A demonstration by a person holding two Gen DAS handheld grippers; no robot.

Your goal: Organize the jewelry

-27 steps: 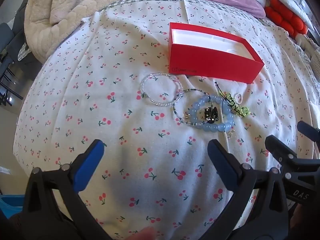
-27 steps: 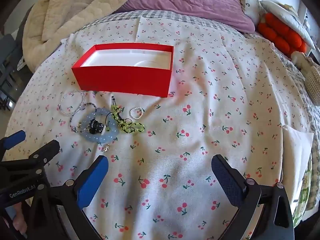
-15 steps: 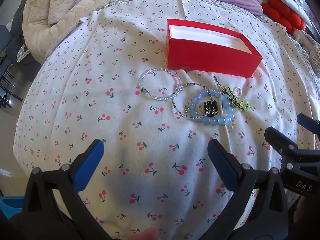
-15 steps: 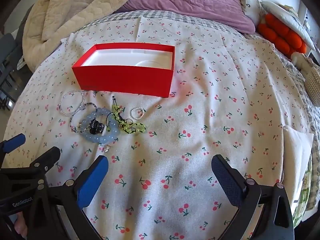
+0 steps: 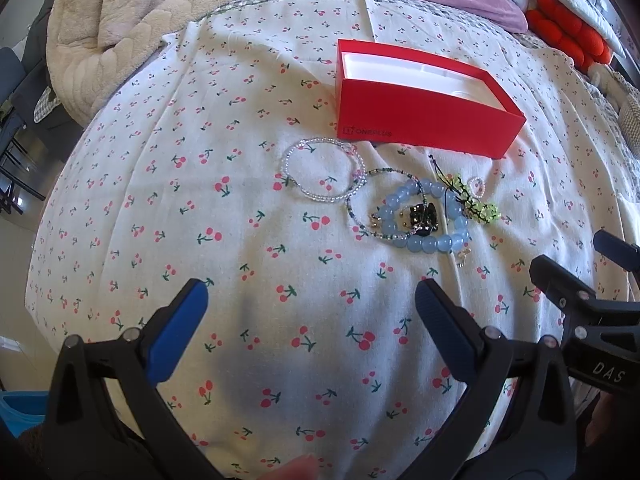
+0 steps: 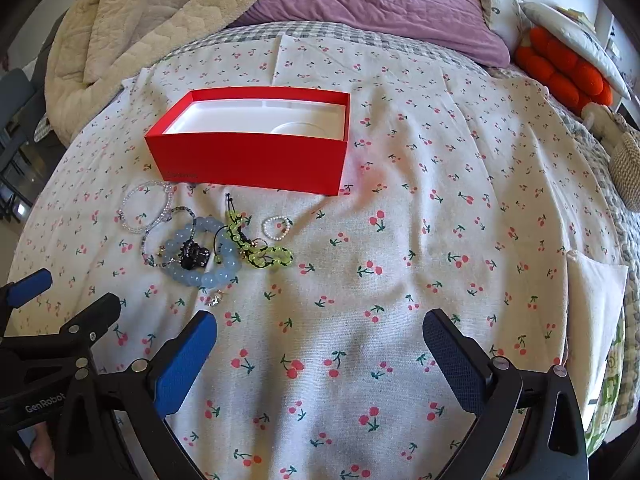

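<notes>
A red box point(image 5: 424, 120) point(image 6: 248, 160) lies open on the cherry-print sheet, its white tray bare. In front of it lie a clear bead bracelet point(image 5: 325, 199) point(image 6: 122, 210), a thin dark bead strand point(image 5: 352, 208), a blue bead bracelet point(image 5: 424, 245) point(image 6: 208, 280) around a black charm point(image 5: 424, 216), a green knotted bracelet point(image 5: 480, 210) point(image 6: 272, 258) and a small pearl ring point(image 5: 470, 186) point(image 6: 276, 219). My left gripper point(image 5: 311, 292) hangs open short of the pile. My right gripper point(image 6: 320, 320) is open over bare sheet to the right of it.
A beige blanket point(image 6: 132, 20) is heaped at the back left and a purple pillow point(image 6: 380, 4) at the back. An orange cushion point(image 6: 564, 72) lies at the far right. The bed drops off on the left, beside dark furniture point(image 5: 16, 152). A small metal charm point(image 6: 216, 300) lies near the blue bracelet.
</notes>
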